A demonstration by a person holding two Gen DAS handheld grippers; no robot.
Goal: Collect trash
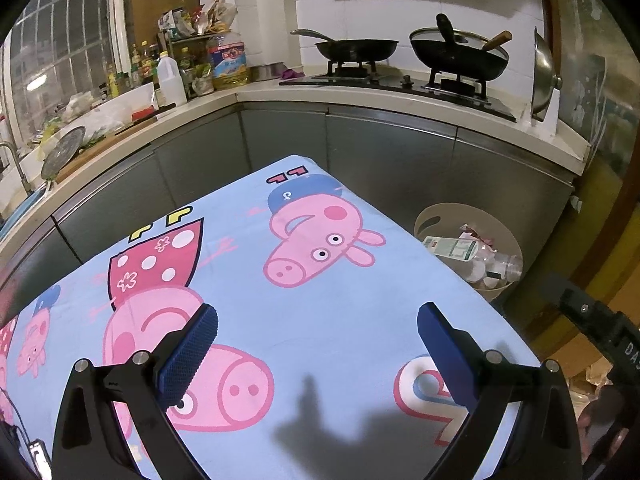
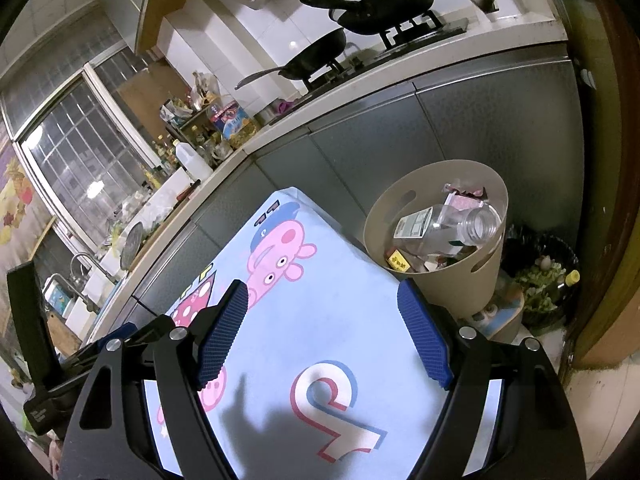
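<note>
A beige round bin [image 2: 476,292] stands on the floor past the table's right edge; it also shows in the left wrist view as the bin [image 1: 430,218]. Inside lie a clear plastic bottle [image 2: 452,224] with a green label, wrappers and other scraps. The table wears a light blue cartoon-pig cloth [image 1: 320,312], and no trash shows on it. My left gripper [image 1: 318,322] hovers over the cloth, open, nothing between its blue pads. My right gripper [image 2: 324,300] is open too, over the cloth's right part, with the bin just beyond its right finger [image 2: 424,340].
A grey-fronted L-shaped counter [image 1: 360,100] runs behind the table, with a hob carrying two black woks [image 1: 356,50]. Bottles and jars [image 1: 180,68] crowd the corner by the window, and a sink [image 2: 76,284] is at the left. A dark bag of scraps [image 2: 544,276] sits beside the bin.
</note>
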